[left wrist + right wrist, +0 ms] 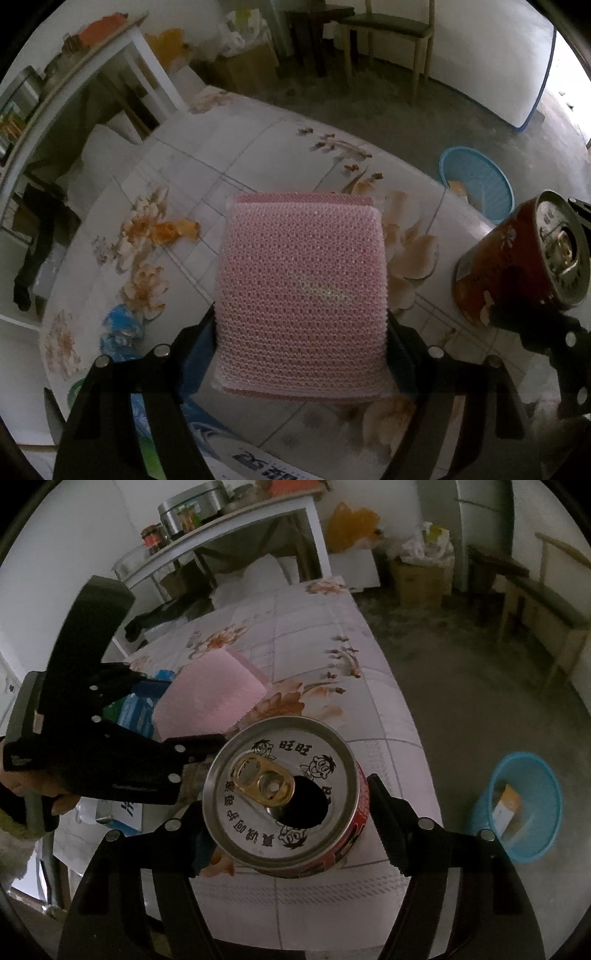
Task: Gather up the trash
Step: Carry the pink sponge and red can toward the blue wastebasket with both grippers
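Note:
A pink mesh scouring pad (301, 258) in clear wrap is gripped by its side edges in my left gripper (301, 321), a little above the floral table (229, 162). The right wrist view shows that pad (210, 698) tilted, with the left gripper (177, 716) on it. My right gripper (290, 823) is shut on a red drink can (284, 786) with an open top and a gold pull tab. The can (517, 258) hangs at the right of the left wrist view. A blue basket (524, 805) stands on the floor beside the table with a yellow carton inside.
On the table lie an orange scrap (173, 230), a crumpled blue wrapper (120, 328) and a blue-and-white pack (221, 450). A white shelf table (258, 513) with jars, cardboard boxes (417, 579) and a wooden chair (388, 26) stand behind. The floor is bare concrete.

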### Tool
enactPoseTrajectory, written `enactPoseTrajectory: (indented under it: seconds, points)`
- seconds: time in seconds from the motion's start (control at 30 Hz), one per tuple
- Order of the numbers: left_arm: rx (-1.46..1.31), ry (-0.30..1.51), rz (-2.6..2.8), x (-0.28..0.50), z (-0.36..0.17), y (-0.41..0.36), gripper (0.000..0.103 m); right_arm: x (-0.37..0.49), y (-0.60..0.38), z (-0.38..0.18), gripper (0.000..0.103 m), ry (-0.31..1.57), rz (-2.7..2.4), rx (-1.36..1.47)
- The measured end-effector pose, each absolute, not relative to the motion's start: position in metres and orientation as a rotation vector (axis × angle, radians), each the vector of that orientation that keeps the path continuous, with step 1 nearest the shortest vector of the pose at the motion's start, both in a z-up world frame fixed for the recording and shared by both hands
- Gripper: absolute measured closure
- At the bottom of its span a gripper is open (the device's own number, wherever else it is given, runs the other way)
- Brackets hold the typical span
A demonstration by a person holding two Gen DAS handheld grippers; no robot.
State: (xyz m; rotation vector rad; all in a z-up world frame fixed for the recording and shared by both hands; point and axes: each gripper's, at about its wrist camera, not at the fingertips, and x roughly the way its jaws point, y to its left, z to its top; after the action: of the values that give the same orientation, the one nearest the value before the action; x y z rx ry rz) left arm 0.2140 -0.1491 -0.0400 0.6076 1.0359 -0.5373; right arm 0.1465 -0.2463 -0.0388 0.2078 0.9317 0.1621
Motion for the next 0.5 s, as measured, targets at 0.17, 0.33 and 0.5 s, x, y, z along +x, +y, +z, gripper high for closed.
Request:
enactPoseTrajectory:
  seconds: [0.17, 0.33, 0.5]
  points:
    - [0.626, 0.994, -0.530, 0.207, -0.030, -0.150, 0.025, 0.143, -0.247, -0.037, 0.035, 0.924, 0.153, 0.208]
    - [0.635, 0.967, -0.529, 0.203, -0.022, -0.150, 0.025, 0.142, -0.247, -0.034, 0.035, 0.916, 0.149, 0.201]
    - [0.645, 0.939, -0.527, 0.199, -0.015, -0.152, 0.025, 0.142, -0.248, -0.032, 0.035, 0.908, 0.145, 0.202]
